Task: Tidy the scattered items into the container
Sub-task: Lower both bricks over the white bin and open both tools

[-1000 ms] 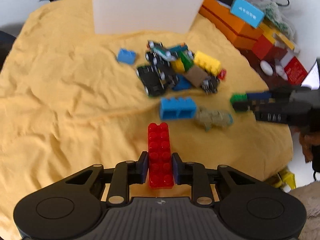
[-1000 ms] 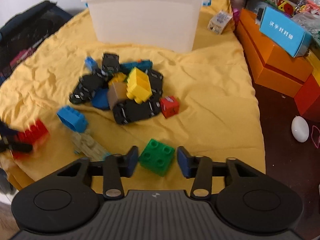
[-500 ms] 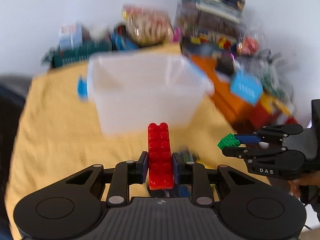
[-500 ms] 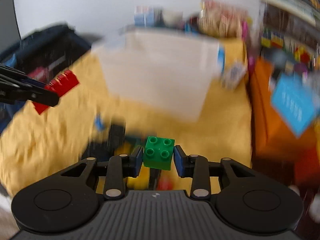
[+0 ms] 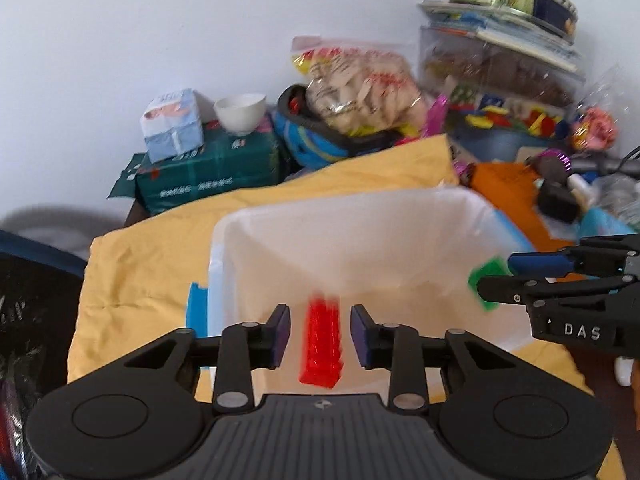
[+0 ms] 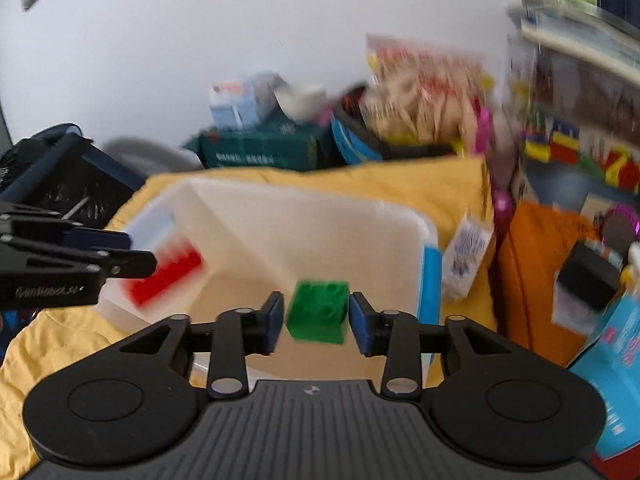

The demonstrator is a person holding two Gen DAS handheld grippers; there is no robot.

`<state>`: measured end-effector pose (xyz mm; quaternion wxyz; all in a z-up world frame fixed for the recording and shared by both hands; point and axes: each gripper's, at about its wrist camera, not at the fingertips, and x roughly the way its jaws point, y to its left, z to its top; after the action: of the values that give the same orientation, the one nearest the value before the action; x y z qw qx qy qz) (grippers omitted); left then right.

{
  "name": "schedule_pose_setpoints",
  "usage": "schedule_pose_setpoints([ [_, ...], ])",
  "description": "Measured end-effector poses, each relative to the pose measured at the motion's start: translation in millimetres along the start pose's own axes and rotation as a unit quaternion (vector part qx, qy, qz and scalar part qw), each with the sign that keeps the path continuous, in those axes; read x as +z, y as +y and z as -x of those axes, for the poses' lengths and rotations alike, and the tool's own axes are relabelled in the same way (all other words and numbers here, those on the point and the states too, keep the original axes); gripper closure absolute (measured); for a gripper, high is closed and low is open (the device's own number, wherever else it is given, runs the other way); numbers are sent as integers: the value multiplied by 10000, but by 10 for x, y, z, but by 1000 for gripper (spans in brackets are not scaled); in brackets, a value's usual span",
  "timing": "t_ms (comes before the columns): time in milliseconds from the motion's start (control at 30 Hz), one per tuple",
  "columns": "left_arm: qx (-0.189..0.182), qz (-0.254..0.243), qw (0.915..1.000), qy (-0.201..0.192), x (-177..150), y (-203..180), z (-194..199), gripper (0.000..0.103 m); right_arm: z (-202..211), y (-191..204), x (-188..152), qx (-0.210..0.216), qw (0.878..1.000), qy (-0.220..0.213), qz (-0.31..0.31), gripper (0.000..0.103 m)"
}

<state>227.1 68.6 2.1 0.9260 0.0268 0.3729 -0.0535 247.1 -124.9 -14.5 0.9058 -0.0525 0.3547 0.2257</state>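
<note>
Above the white container (image 5: 400, 240): left gripper (image 5: 320, 334), fingers spread, having just opened, red brick (image 5: 322, 344) loose and blurred between them; right gripper (image 6: 316, 316), likewise just opened, green brick (image 6: 318, 312) slipping free. Advice: release well inside the rim.

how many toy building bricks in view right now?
2. A long red plastic brick between the open left gripper's pads, and a square green plastic brick between the open right gripper's pads, both above the white plastic bin. Others may be hidden below.
</note>
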Motion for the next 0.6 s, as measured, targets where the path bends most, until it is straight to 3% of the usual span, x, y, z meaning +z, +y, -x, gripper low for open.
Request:
schedule_pose_setpoints([
  [67,-178,87,9998,-66,-79,8,108,63,97,3,-54,12,10000,-95,19,49],
  [133,-338,205,9992,-113,-170,24,247,60,272,33,-91,-67,9997,-209,105,34],
  [200,-496,240,9983,-176,-300,32,429,56,468,66,-106,-47,9992,-363,175,4],
  [233,-546,216,9981,-206,-386,27,533,53,572,87,-125,-16,9987,-472,205,0],
  [333,-629,120,9976,-250,-675,-5,789,43,858,194,-264,-53,9973,-649,334,0],
  [433,-763,50,9970,-96,-1029,-46,930,43,932,314,-503,-125,9984,-234,509,0],
  [533,-869,-59,9959,244,-1395,-131,937,43,974,355,-929,-26,9990,-103,428,0],
  [600,-1012,-97,9935,507,-1613,-180,901,43,905,388,-1221,-107,9990,289,334,12],
])
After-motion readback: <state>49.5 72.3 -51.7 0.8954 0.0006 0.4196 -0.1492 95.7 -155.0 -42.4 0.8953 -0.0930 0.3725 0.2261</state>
